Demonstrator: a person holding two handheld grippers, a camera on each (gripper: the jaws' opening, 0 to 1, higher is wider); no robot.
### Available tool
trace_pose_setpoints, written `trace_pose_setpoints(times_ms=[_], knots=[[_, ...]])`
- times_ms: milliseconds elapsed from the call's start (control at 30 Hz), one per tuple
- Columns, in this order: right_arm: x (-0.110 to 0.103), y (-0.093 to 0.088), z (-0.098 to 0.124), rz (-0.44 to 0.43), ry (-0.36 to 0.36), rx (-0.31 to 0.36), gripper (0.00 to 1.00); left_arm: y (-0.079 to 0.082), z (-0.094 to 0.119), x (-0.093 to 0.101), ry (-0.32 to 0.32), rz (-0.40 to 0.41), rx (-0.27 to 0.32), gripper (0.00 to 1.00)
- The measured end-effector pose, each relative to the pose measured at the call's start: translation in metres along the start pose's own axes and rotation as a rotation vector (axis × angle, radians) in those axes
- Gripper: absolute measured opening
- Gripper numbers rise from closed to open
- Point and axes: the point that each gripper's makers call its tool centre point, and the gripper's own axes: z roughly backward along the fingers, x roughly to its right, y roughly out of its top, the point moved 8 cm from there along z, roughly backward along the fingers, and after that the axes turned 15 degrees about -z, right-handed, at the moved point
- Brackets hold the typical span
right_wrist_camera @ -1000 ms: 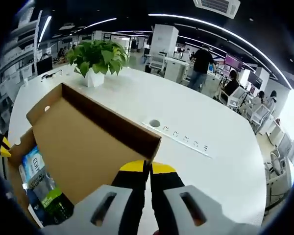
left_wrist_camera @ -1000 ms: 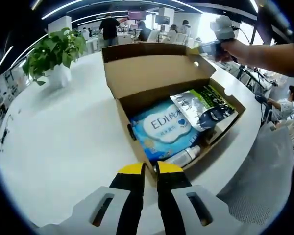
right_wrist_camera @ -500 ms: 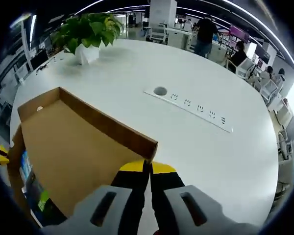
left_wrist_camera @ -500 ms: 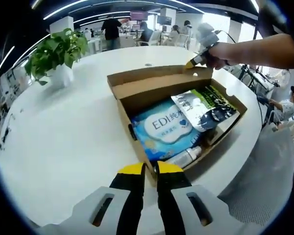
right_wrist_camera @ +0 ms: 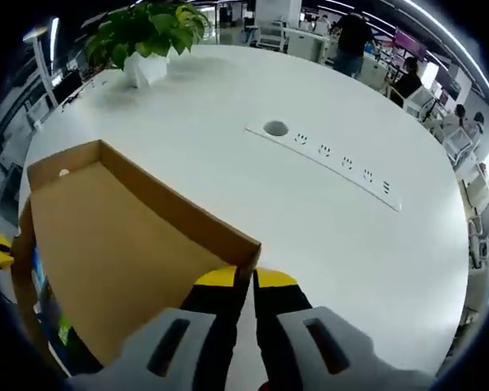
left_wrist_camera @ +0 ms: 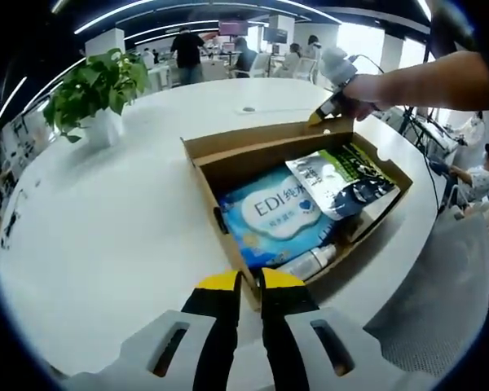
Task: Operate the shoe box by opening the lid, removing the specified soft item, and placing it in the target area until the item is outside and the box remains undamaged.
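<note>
The left gripper (left_wrist_camera: 241,281) is clamping the near wall of the shoe box (left_wrist_camera: 228,244), its yellow-tipped fingers (left_wrist_camera: 218,282) drawn narrow with the cardboard edge pinched between them. Just beyond the fingertips, inside the open box, a blue pack of wipes (left_wrist_camera: 277,213) is lying flat, with a white and green pouch (left_wrist_camera: 339,181) overlapping it on the far right side and a small white bottle (left_wrist_camera: 308,261) resting along the near wall, closest to the jaws. The right gripper (right_wrist_camera: 244,278) is gripping the corner of the lid (right_wrist_camera: 122,244), its fingers (right_wrist_camera: 218,280) nearly together on the cardboard rim; the lid's brown inner face is spreading out to the left of the fingers and is blocking most of the box interior in the right gripper view. In the left gripper view, that gripper and the hand (left_wrist_camera: 367,85) holding it are sitting at the lid's far corner. Beyond the box, on the white table (left_wrist_camera: 106,220), a potted plant (left_wrist_camera: 94,90) is standing well apart to the far left of the left fingers, and a strip of power sockets (right_wrist_camera: 334,160) is lying ahead of the right fingers. People are standing in the far background.
</note>
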Motion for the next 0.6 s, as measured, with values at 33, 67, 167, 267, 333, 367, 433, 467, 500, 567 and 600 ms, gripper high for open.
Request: trace_pose_setpoints(times_ms=[33,67,167,267,333,367,433,467,500,567,600], knots=[[-0.001,0.002,0.001,0.015,-0.001,0.015,0.06,0.0,0.0,0.0,0.001,0.001,-0.001,0.06],[-0.001,0.003,0.003,0.043,-0.003,0.03,0.07,0.0,0.0,0.0,0.002,-0.002,-0.003,0.06],[-0.004,0.005,0.008,0.068,-0.007,0.053,0.12,0.001,0.0,0.0,0.003,-0.009,-0.006,0.06],[-0.005,0.009,0.016,0.079,-0.005,0.1,0.2,0.002,0.002,-0.001,0.013,-0.026,-0.002,0.08],[-0.005,0.011,0.024,0.077,-0.006,0.122,0.22,0.004,0.004,-0.002,0.015,-0.024,0.001,0.11],[-0.004,0.015,0.028,0.076,0.0,0.156,0.23,0.004,0.005,-0.003,0.018,-0.021,0.005,0.13],[-0.003,0.016,0.036,0.065,0.006,0.159,0.23,0.006,0.009,-0.004,0.026,-0.03,0.009,0.13],[-0.004,0.016,0.039,0.062,0.009,0.163,0.22,0.007,0.011,-0.005,0.027,-0.031,0.01,0.12],[-0.005,0.016,0.045,0.06,0.013,0.171,0.21,0.008,0.012,-0.006,0.028,-0.03,0.013,0.12],[-0.008,0.015,0.053,0.064,0.021,0.192,0.21,0.012,0.016,-0.005,0.027,-0.036,0.023,0.12],[-0.011,0.014,0.06,0.065,0.023,0.207,0.21,0.014,0.018,-0.005,0.03,-0.039,0.025,0.12]])
